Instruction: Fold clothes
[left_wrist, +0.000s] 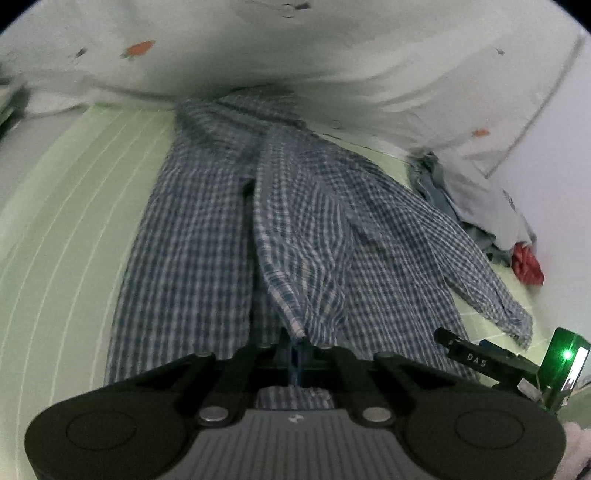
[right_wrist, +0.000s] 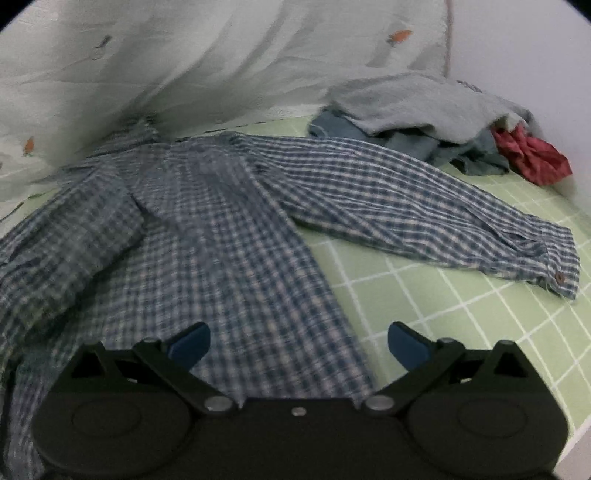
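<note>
A blue-and-white checked shirt (left_wrist: 207, 229) lies spread on a green gridded sheet (left_wrist: 66, 206). My left gripper (left_wrist: 297, 350) is shut on a bunched fold of the shirt's front edge, which rises from the cloth into the jaws. In the right wrist view the same shirt (right_wrist: 221, 236) lies flat with its right sleeve (right_wrist: 424, 206) stretched out to the right, cuff button showing. My right gripper (right_wrist: 297, 343) is open and empty, its blue pads (right_wrist: 190, 345) spread just above the shirt's lower hem.
A white quilt with small orange prints (left_wrist: 332, 55) is heaped behind the shirt. A pile of grey, blue and red clothes (right_wrist: 436, 118) lies at the back right by the white wall (right_wrist: 535, 55). The other gripper's body with a green light (left_wrist: 565, 360) shows at the right.
</note>
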